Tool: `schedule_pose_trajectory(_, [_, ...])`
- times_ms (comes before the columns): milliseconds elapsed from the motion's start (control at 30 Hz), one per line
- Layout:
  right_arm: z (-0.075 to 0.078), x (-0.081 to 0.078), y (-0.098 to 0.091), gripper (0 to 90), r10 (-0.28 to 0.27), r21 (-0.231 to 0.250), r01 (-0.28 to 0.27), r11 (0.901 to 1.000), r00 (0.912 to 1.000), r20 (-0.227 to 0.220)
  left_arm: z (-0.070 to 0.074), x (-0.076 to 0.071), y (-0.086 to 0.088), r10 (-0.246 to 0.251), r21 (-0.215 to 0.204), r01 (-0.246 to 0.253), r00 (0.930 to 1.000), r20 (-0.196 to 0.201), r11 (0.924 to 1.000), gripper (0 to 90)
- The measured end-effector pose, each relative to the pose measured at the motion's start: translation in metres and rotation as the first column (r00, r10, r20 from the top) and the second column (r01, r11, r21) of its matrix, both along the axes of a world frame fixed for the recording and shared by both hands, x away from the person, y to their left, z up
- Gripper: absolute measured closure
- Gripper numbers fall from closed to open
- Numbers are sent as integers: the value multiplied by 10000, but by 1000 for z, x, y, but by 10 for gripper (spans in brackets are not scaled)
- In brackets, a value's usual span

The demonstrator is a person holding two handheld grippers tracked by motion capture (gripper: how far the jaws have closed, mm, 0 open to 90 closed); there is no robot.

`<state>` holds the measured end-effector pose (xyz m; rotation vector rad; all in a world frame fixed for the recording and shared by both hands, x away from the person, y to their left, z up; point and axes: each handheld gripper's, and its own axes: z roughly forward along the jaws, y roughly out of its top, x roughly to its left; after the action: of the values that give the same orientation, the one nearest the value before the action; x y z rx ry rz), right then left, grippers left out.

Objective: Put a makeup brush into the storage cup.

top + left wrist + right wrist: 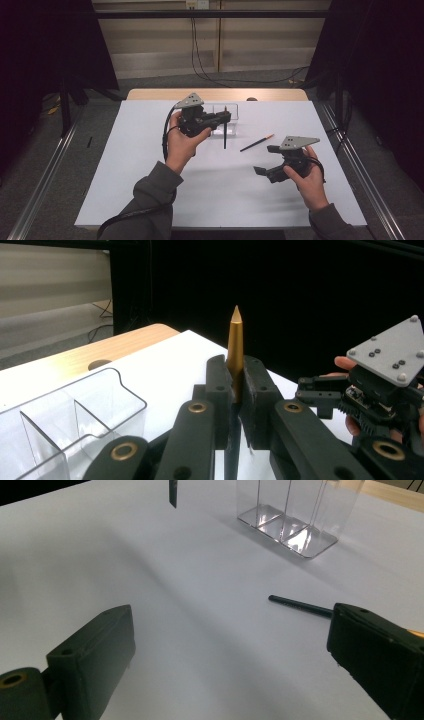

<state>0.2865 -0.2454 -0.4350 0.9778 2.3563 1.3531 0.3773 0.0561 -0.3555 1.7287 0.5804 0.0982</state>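
pen [235, 347] pinched upright in left gripper [234, 390] jaws; right gripper [230, 660] jaws spread; no legible writing.

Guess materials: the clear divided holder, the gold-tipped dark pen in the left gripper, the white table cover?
Clear divided holder: looks like glossy acrylic or similar hard plastic; see-through walls, bright edge glints.
Gold-tipped dark pen, clamped in the left gripper: tip looks like satin metal or metallic-painted plastic; can't tell which.
White table cover: matte, paper or laminate sheet; no glare.

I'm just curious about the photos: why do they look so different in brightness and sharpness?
High view: dim, dark surroundings, white table lit. Left gripper view: gold-tipped pen sharp, background black. Right gripper view: glare on the clear organizer, near gripper soft.
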Motion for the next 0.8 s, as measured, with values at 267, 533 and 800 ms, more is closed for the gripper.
schedule_pose_trajectory(267, [-1, -3, -4, 47, -16, 37, 16, 10000, 10000, -61, -1, 3, -3, 12, 28, -12, 10000, 68, 10000, 837])
schedule_pose_trajectory(533, [-1, -5, -10, 47, -114, -8, 114, 9999, 9999, -60, -4, 5, -4, 9, -1, -9, 10000, 17, 10000, 837])
schedule_pose_trajectory(800, [-1, -7, -15, 47, -173, 12, 173, 9998, 9998, -81, -4, 8, -5, 69, 60, -69, 9999, 104, 10000, 837])
